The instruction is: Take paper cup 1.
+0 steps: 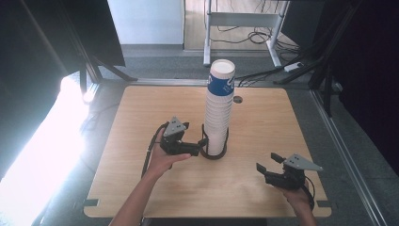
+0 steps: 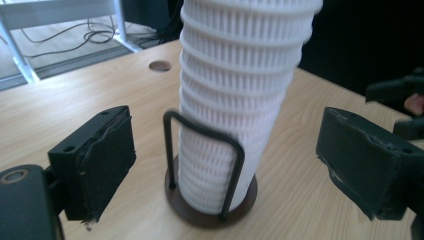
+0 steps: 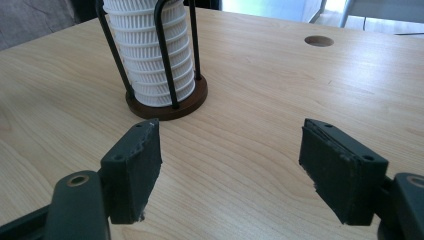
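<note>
Table [image 1: 141, 188]: light wood-grain top, rectangular with rounded corners, smooth matt finish. A round cable hole [image 1: 237, 99] is cut near the far edge, at about 1 o'clock from the table's middle.

Cup stack [image 1: 219, 110]: stands just past the table's middle, toward 12 o'clock. Its long axis is vertical, upright or nearly so, narrowing slightly toward the base. The cups are nested mouth-down, the closed bottom of the top one facing up. The top cup shows a blue band with white print and a white end; below it the stack reads as close-set white rims, each finely ribbed, of paper or plastic, which I cannot tell.

Holder [image 1: 215, 154]: a dark brown round base with thin black wire hoops rising around the foot of the stack. The stack sits inside the hoops on the base.

Left gripper [image 1: 201, 149]: at 9 o'clock of the holder, just beside it, pointing toward it. Its jaws are released and stand wide; in the left gripper view the holder and stack foot lie ahead between the two black pads, neither pad touching. Pad faces are rough, frayed at the edges.

Right gripper [image 1: 268, 162]: at 4 o'clock of the holder, well apart from it, low over bare table, pointing toward 10 o'clock. Jaws released, nothing between them.
</note>
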`<action>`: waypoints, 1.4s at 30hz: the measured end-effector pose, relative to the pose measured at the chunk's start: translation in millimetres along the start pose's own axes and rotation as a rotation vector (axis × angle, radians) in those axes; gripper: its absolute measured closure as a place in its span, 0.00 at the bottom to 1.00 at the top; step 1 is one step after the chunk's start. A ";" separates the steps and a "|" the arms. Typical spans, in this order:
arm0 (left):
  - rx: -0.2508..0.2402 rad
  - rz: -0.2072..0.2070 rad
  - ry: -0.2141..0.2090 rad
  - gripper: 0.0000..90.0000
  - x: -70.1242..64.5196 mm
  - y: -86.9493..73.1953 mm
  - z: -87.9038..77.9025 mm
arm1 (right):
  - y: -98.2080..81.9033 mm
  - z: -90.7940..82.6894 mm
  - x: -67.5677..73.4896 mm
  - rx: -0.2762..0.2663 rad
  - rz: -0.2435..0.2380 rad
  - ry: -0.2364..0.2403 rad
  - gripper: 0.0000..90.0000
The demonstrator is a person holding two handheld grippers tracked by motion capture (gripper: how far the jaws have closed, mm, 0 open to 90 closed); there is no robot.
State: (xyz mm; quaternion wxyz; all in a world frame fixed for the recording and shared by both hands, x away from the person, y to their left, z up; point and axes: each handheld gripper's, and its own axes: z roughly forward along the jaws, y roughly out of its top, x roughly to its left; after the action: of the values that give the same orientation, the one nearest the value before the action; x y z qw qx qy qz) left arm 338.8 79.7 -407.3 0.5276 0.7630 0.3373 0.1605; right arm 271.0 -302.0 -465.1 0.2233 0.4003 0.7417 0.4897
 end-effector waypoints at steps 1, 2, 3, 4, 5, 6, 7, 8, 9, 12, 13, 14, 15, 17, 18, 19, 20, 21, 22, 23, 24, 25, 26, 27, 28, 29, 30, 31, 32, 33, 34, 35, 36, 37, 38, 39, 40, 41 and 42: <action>0.001 -0.001 -0.006 0.09 0.3 2.5 3.0 | -0.2 0.3 0.1 0.000 -0.001 -0.001 0.28; 0.001 0.000 -0.013 0.09 0.7 4.8 5.9 | -0.4 0.5 0.3 0.002 -0.001 -0.001 0.28; 0.003 0.002 -0.017 0.08 1.1 7.0 8.8 | -0.5 0.5 0.6 0.004 0.001 0.000 0.28; 0.005 -0.001 -0.031 0.07 2.0 10.4 14.3 | -1.0 0.8 0.6 0.008 0.001 -0.002 0.28; 0.005 -0.001 -0.031 0.07 2.0 10.4 14.3 | -1.0 0.8 0.6 0.008 0.001 -0.002 0.28; 0.010 0.000 -0.036 0.07 2.2 11.9 17.2 | -1.2 1.0 0.4 0.010 0.000 -0.004 0.28; 0.017 0.003 -0.035 0.06 2.3 13.4 19.8 | -1.5 1.2 0.1 0.011 -0.004 -0.006 0.28; 0.025 0.006 -0.032 0.06 2.2 15.2 22.8 | -1.7 1.4 0.1 0.013 -0.002 -0.006 0.28; 0.028 0.007 -0.031 0.06 2.2 16.4 24.6 | -2.1 1.6 -0.2 0.014 -0.001 -0.007 0.29; 0.032 0.011 -0.036 0.06 2.9 20.1 31.0 | -2.8 2.3 -0.1 0.019 0.004 -0.009 0.29; 0.033 0.008 -0.037 0.06 3.1 21.2 33.2 | -3.1 2.5 -0.3 0.019 -0.002 -0.008 0.29; 0.033 0.007 -0.040 0.06 3.5 22.4 35.2 | -3.2 2.8 0.0 0.020 -0.002 -0.008 0.29; 0.031 0.008 -0.039 0.06 3.4 24.1 37.4 | -3.3 3.0 0.4 0.021 -0.002 -0.008 0.29; 0.025 0.011 -0.043 0.06 3.2 26.6 39.9 | -3.5 3.5 0.5 0.024 -0.003 -0.010 0.29; 0.022 0.012 -0.042 0.06 3.0 28.0 41.5 | -3.6 3.7 0.3 0.023 -0.005 -0.010 0.29; 0.020 0.016 -0.044 0.06 3.0 28.9 43.1 | -3.8 3.7 0.4 0.026 -0.003 -0.010 0.29; 0.022 0.014 -0.052 0.06 3.2 29.7 45.0 | -4.2 4.0 0.1 0.027 -0.003 -0.010 0.29; 0.024 0.011 -0.057 0.06 3.4 30.3 47.1 | -4.3 4.0 -0.1 0.028 -0.003 -0.010 0.29; 0.024 0.008 -0.060 0.06 3.4 30.8 49.2 | -4.3 4.0 -0.1 0.028 -0.003 -0.010 0.29; 0.023 0.008 -0.061 0.06 3.2 31.3 51.2 | -4.4 3.9 0.0 0.030 0.001 -0.010 0.29; 0.022 0.008 -0.064 0.06 2.7 32.1 53.6 | -4.7 4.0 -0.1 0.030 0.001 -0.011 0.29; 0.022 0.009 -0.066 0.06 2.3 32.6 55.1 | -4.8 4.1 -0.3 0.030 0.000 -0.012 0.29; 0.024 0.011 -0.067 0.06 1.9 33.4 57.1 | -4.9 4.1 -0.4 0.030 0.000 -0.012 0.29; 0.025 0.012 -0.067 0.06 1.4 34.1 59.3 | -5.1 4.3 -0.6 0.032 0.001 -0.013 0.29; 0.027 0.016 -0.067 0.06 0.4 35.1 63.1 | -5.3 4.4 -0.7 0.033 0.001 -0.014 0.29; 0.027 0.016 -0.067 0.06 0.4 35.1 63.1 | -5.3 4.4 -0.7 0.033 0.001 -0.014 0.29; 0.023 0.021 -0.063 0.06 -0.2 35.3 64.5 | -5.5 4.6 -0.7 0.033 0.001 -0.014 0.29; 0.014 0.026 -0.064 0.07 -0.7 35.4 65.3 | -5.7 4.8 -0.7 0.034 0.001 -0.013 0.29; 0.010 0.027 -0.065 0.10 -1.0 35.4 65.7 | -6.1 5.6 -0.2 0.037 0.002 -0.011 0.29; 0.007 0.029 -0.061 0.10 -1.6 35.4 66.2 | -6.1 5.6 -0.2 0.037 0.002 -0.011 0.29; 0.006 0.033 -0.055 0.11 -2.2 35.1 66.4 | -6.2 6.0 0.0 0.038 0.001 -0.009 0.28; 0.004 0.038 -0.054 0.11 -2.4 34.7 66.6 | -6.3 6.5 0.3 0.039 0.001 -0.005 0.28; 0.004 0.043 -0.053 0.12 -2.6 34.5 66.5 | -6.2 7.0 0.5 0.037 0.000 0.000 0.28; 0.006 0.044 -0.048 0.12 -2.8 34.5 66.4 | -5.9 7.6 0.8 0.037 0.006 0.011 0.28; 0.007 0.043 -0.043 0.12 -2.9 34.6 66.2 | -5.6 8.1 1.1 0.035 0.012 0.023 0.27; 0.009 0.042 -0.036 0.13 -3.2 34.7 66.0 | -5.3 8.7 1.2 0.032 0.021 0.034 0.25; 0.009 0.047 -0.032 0.13 -3.5 34.5 66.0 | -3.2 11.0 0.8 0.034 0.063 0.063 0.22; 0.008 0.054 -0.033 0.13 -3.6 34.2 66.1 | -3.2 11.0 0.8 0.034 0.063 0.063 0.22; 0.007 0.058 -0.034 0.14 -3.7 34.0 66.1 | -1.9 12.1 0.2 0.035 0.085 0.080 0.22</action>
State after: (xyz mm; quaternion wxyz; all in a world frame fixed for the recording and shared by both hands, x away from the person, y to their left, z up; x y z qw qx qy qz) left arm 387.6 23.8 -401.7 0.5256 0.7769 0.3068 0.1617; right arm 279.0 -295.6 -471.9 0.1653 0.4154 0.7407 0.5015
